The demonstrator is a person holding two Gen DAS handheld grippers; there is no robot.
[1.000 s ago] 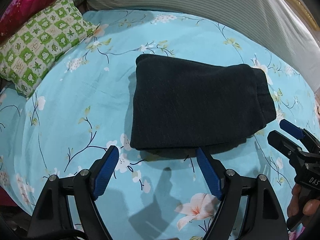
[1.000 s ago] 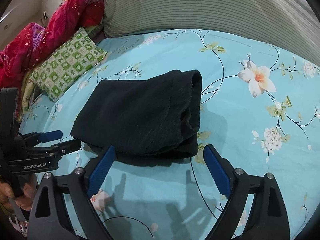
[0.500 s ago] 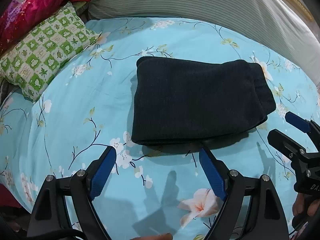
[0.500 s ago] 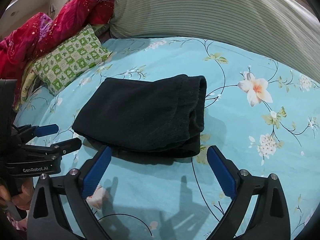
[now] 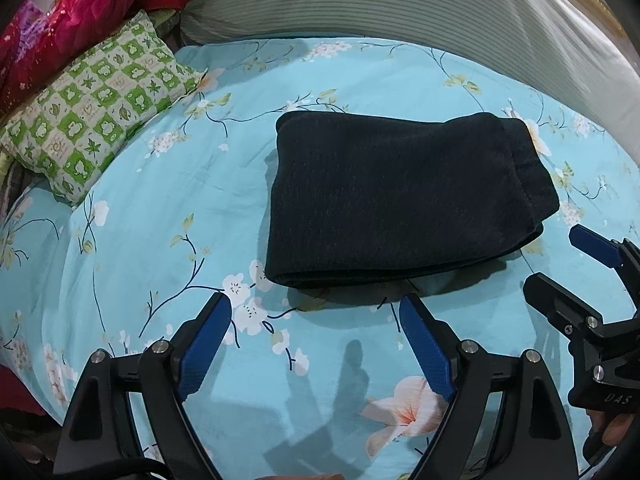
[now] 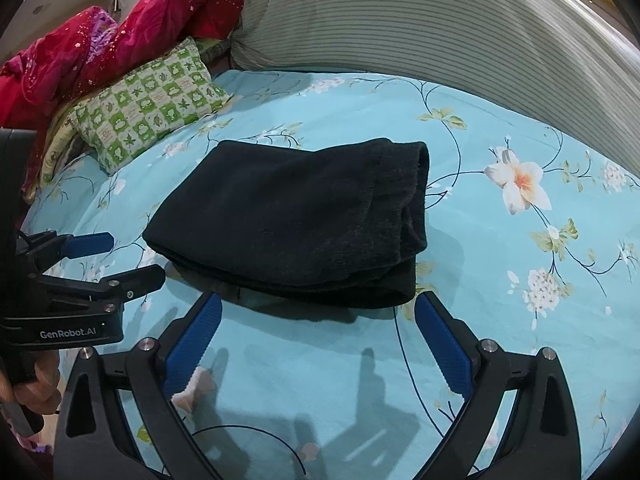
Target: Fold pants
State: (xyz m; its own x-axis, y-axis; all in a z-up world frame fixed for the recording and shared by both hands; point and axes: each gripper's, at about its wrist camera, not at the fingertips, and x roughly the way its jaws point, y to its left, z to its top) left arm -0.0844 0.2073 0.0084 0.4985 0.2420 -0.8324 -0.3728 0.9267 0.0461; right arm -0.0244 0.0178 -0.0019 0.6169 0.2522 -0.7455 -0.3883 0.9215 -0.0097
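The dark pants [image 5: 396, 196] lie folded into a compact rectangle on the blue floral bedsheet [image 5: 160, 220]; they also show in the right wrist view [image 6: 296, 220]. My left gripper [image 5: 314, 312] is open and empty, just short of the fold's near edge. My right gripper [image 6: 318, 308] is open and empty, close to the near edge of the pants. Each gripper shows in the other's view: the right one [image 5: 560, 264] at the right, the left one [image 6: 124, 256] at the left.
A green-and-white checked pillow [image 5: 92, 104] lies at the back left. A red patterned blanket [image 6: 100, 44] is heaped behind it. A long grey striped bolster [image 5: 400, 0] runs along the back of the bed.
Both grippers have pulled back a little from the folded pants and risen slightly. The pants have not moved.
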